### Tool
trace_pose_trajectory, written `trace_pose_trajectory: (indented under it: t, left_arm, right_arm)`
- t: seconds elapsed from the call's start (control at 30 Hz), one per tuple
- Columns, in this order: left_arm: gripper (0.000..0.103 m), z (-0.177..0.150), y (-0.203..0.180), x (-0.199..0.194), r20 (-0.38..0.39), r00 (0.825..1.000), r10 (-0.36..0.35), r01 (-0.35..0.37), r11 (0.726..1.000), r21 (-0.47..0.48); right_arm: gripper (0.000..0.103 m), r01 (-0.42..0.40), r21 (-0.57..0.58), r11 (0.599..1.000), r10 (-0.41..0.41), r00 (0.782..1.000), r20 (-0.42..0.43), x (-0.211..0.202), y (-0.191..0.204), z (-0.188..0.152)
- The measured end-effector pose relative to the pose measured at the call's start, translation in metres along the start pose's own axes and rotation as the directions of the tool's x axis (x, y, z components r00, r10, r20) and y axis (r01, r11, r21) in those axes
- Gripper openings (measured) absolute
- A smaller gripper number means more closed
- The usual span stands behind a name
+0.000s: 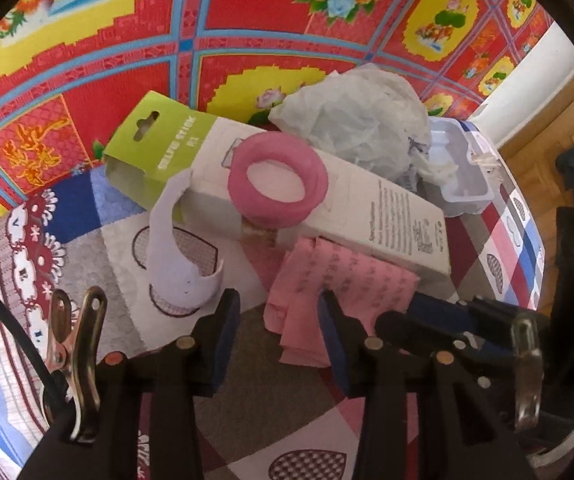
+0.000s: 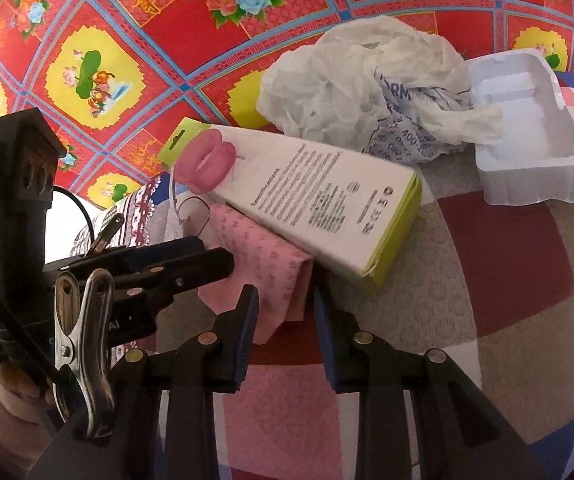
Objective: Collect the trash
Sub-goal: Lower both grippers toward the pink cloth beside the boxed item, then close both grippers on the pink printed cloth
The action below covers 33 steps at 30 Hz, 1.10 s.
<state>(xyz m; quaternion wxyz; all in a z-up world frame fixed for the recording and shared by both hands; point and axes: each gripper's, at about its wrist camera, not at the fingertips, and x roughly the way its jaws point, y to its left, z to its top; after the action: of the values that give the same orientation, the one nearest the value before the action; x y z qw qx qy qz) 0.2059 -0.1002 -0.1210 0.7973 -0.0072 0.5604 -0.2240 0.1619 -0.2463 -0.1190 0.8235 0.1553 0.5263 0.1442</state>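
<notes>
Both sets of jaws are seen parted with nothing pinched: the left gripper and the right gripper are hung right over a pink napkin on the checked cloth. Just past it, a white and green carton is laid across the napkin's far edge, topped by a pink ring. Farther right, a crumpled plastic bag and a white tray are parked side by side, touching.

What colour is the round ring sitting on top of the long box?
Pink. The ring lies on the long white and green box, clearest in the left wrist view.
</notes>
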Motion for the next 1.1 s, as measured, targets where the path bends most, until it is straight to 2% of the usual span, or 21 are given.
trace_pose_trajectory:
  t: [0.2,0.27,0.3,0.37,0.5,0.7,0.83,1.1]
  left_arm:
    - [0.043,0.002,-0.003,0.005,0.017,0.999,-0.037,0.037,0.999,-0.013]
    - [0.044,0.003,-0.003,0.006,0.017,0.998,-0.066,0.066,0.997,-0.03]
    - [0.041,0.003,-0.003,0.007,0.012,0.995,-0.103,0.104,0.993,-0.048]
    - [0.041,0.003,-0.003,0.008,0.016,0.992,-0.122,0.123,0.99,-0.075]
    - [0.041,0.002,-0.006,0.008,0.026,0.994,-0.111,0.112,0.992,-0.065]
    - [0.023,-0.006,-0.007,0.003,0.037,0.995,-0.088,0.091,0.993,-0.074]
    - [0.022,-0.012,-0.006,-0.006,0.046,0.995,-0.088,0.093,0.991,-0.096]
    - [0.022,-0.028,-0.008,-0.034,0.099,0.994,-0.041,0.053,0.991,-0.121]
  right_arm:
    - [0.029,-0.007,-0.002,1.0,0.007,1.0,-0.005,0.003,-0.003,0.004]
    - [0.029,-0.017,-0.004,1.0,0.017,1.0,-0.005,0.003,-0.005,0.005]
    - [0.029,-0.025,0.001,1.0,0.025,1.0,-0.005,0.003,-0.007,0.005]
    - [0.027,-0.033,0.006,0.999,0.033,0.999,-0.004,0.003,-0.01,0.006]
    - [0.025,-0.028,-0.002,1.0,0.028,1.0,-0.002,0.002,-0.013,0.006]
    - [0.024,-0.041,-0.032,0.999,0.042,0.999,0.012,-0.01,-0.014,0.003]
    - [0.024,-0.049,-0.072,0.996,0.05,0.998,0.025,-0.018,-0.006,0.002]
    - [0.024,-0.086,-0.134,0.987,0.09,0.995,0.029,-0.028,0.014,-0.002]
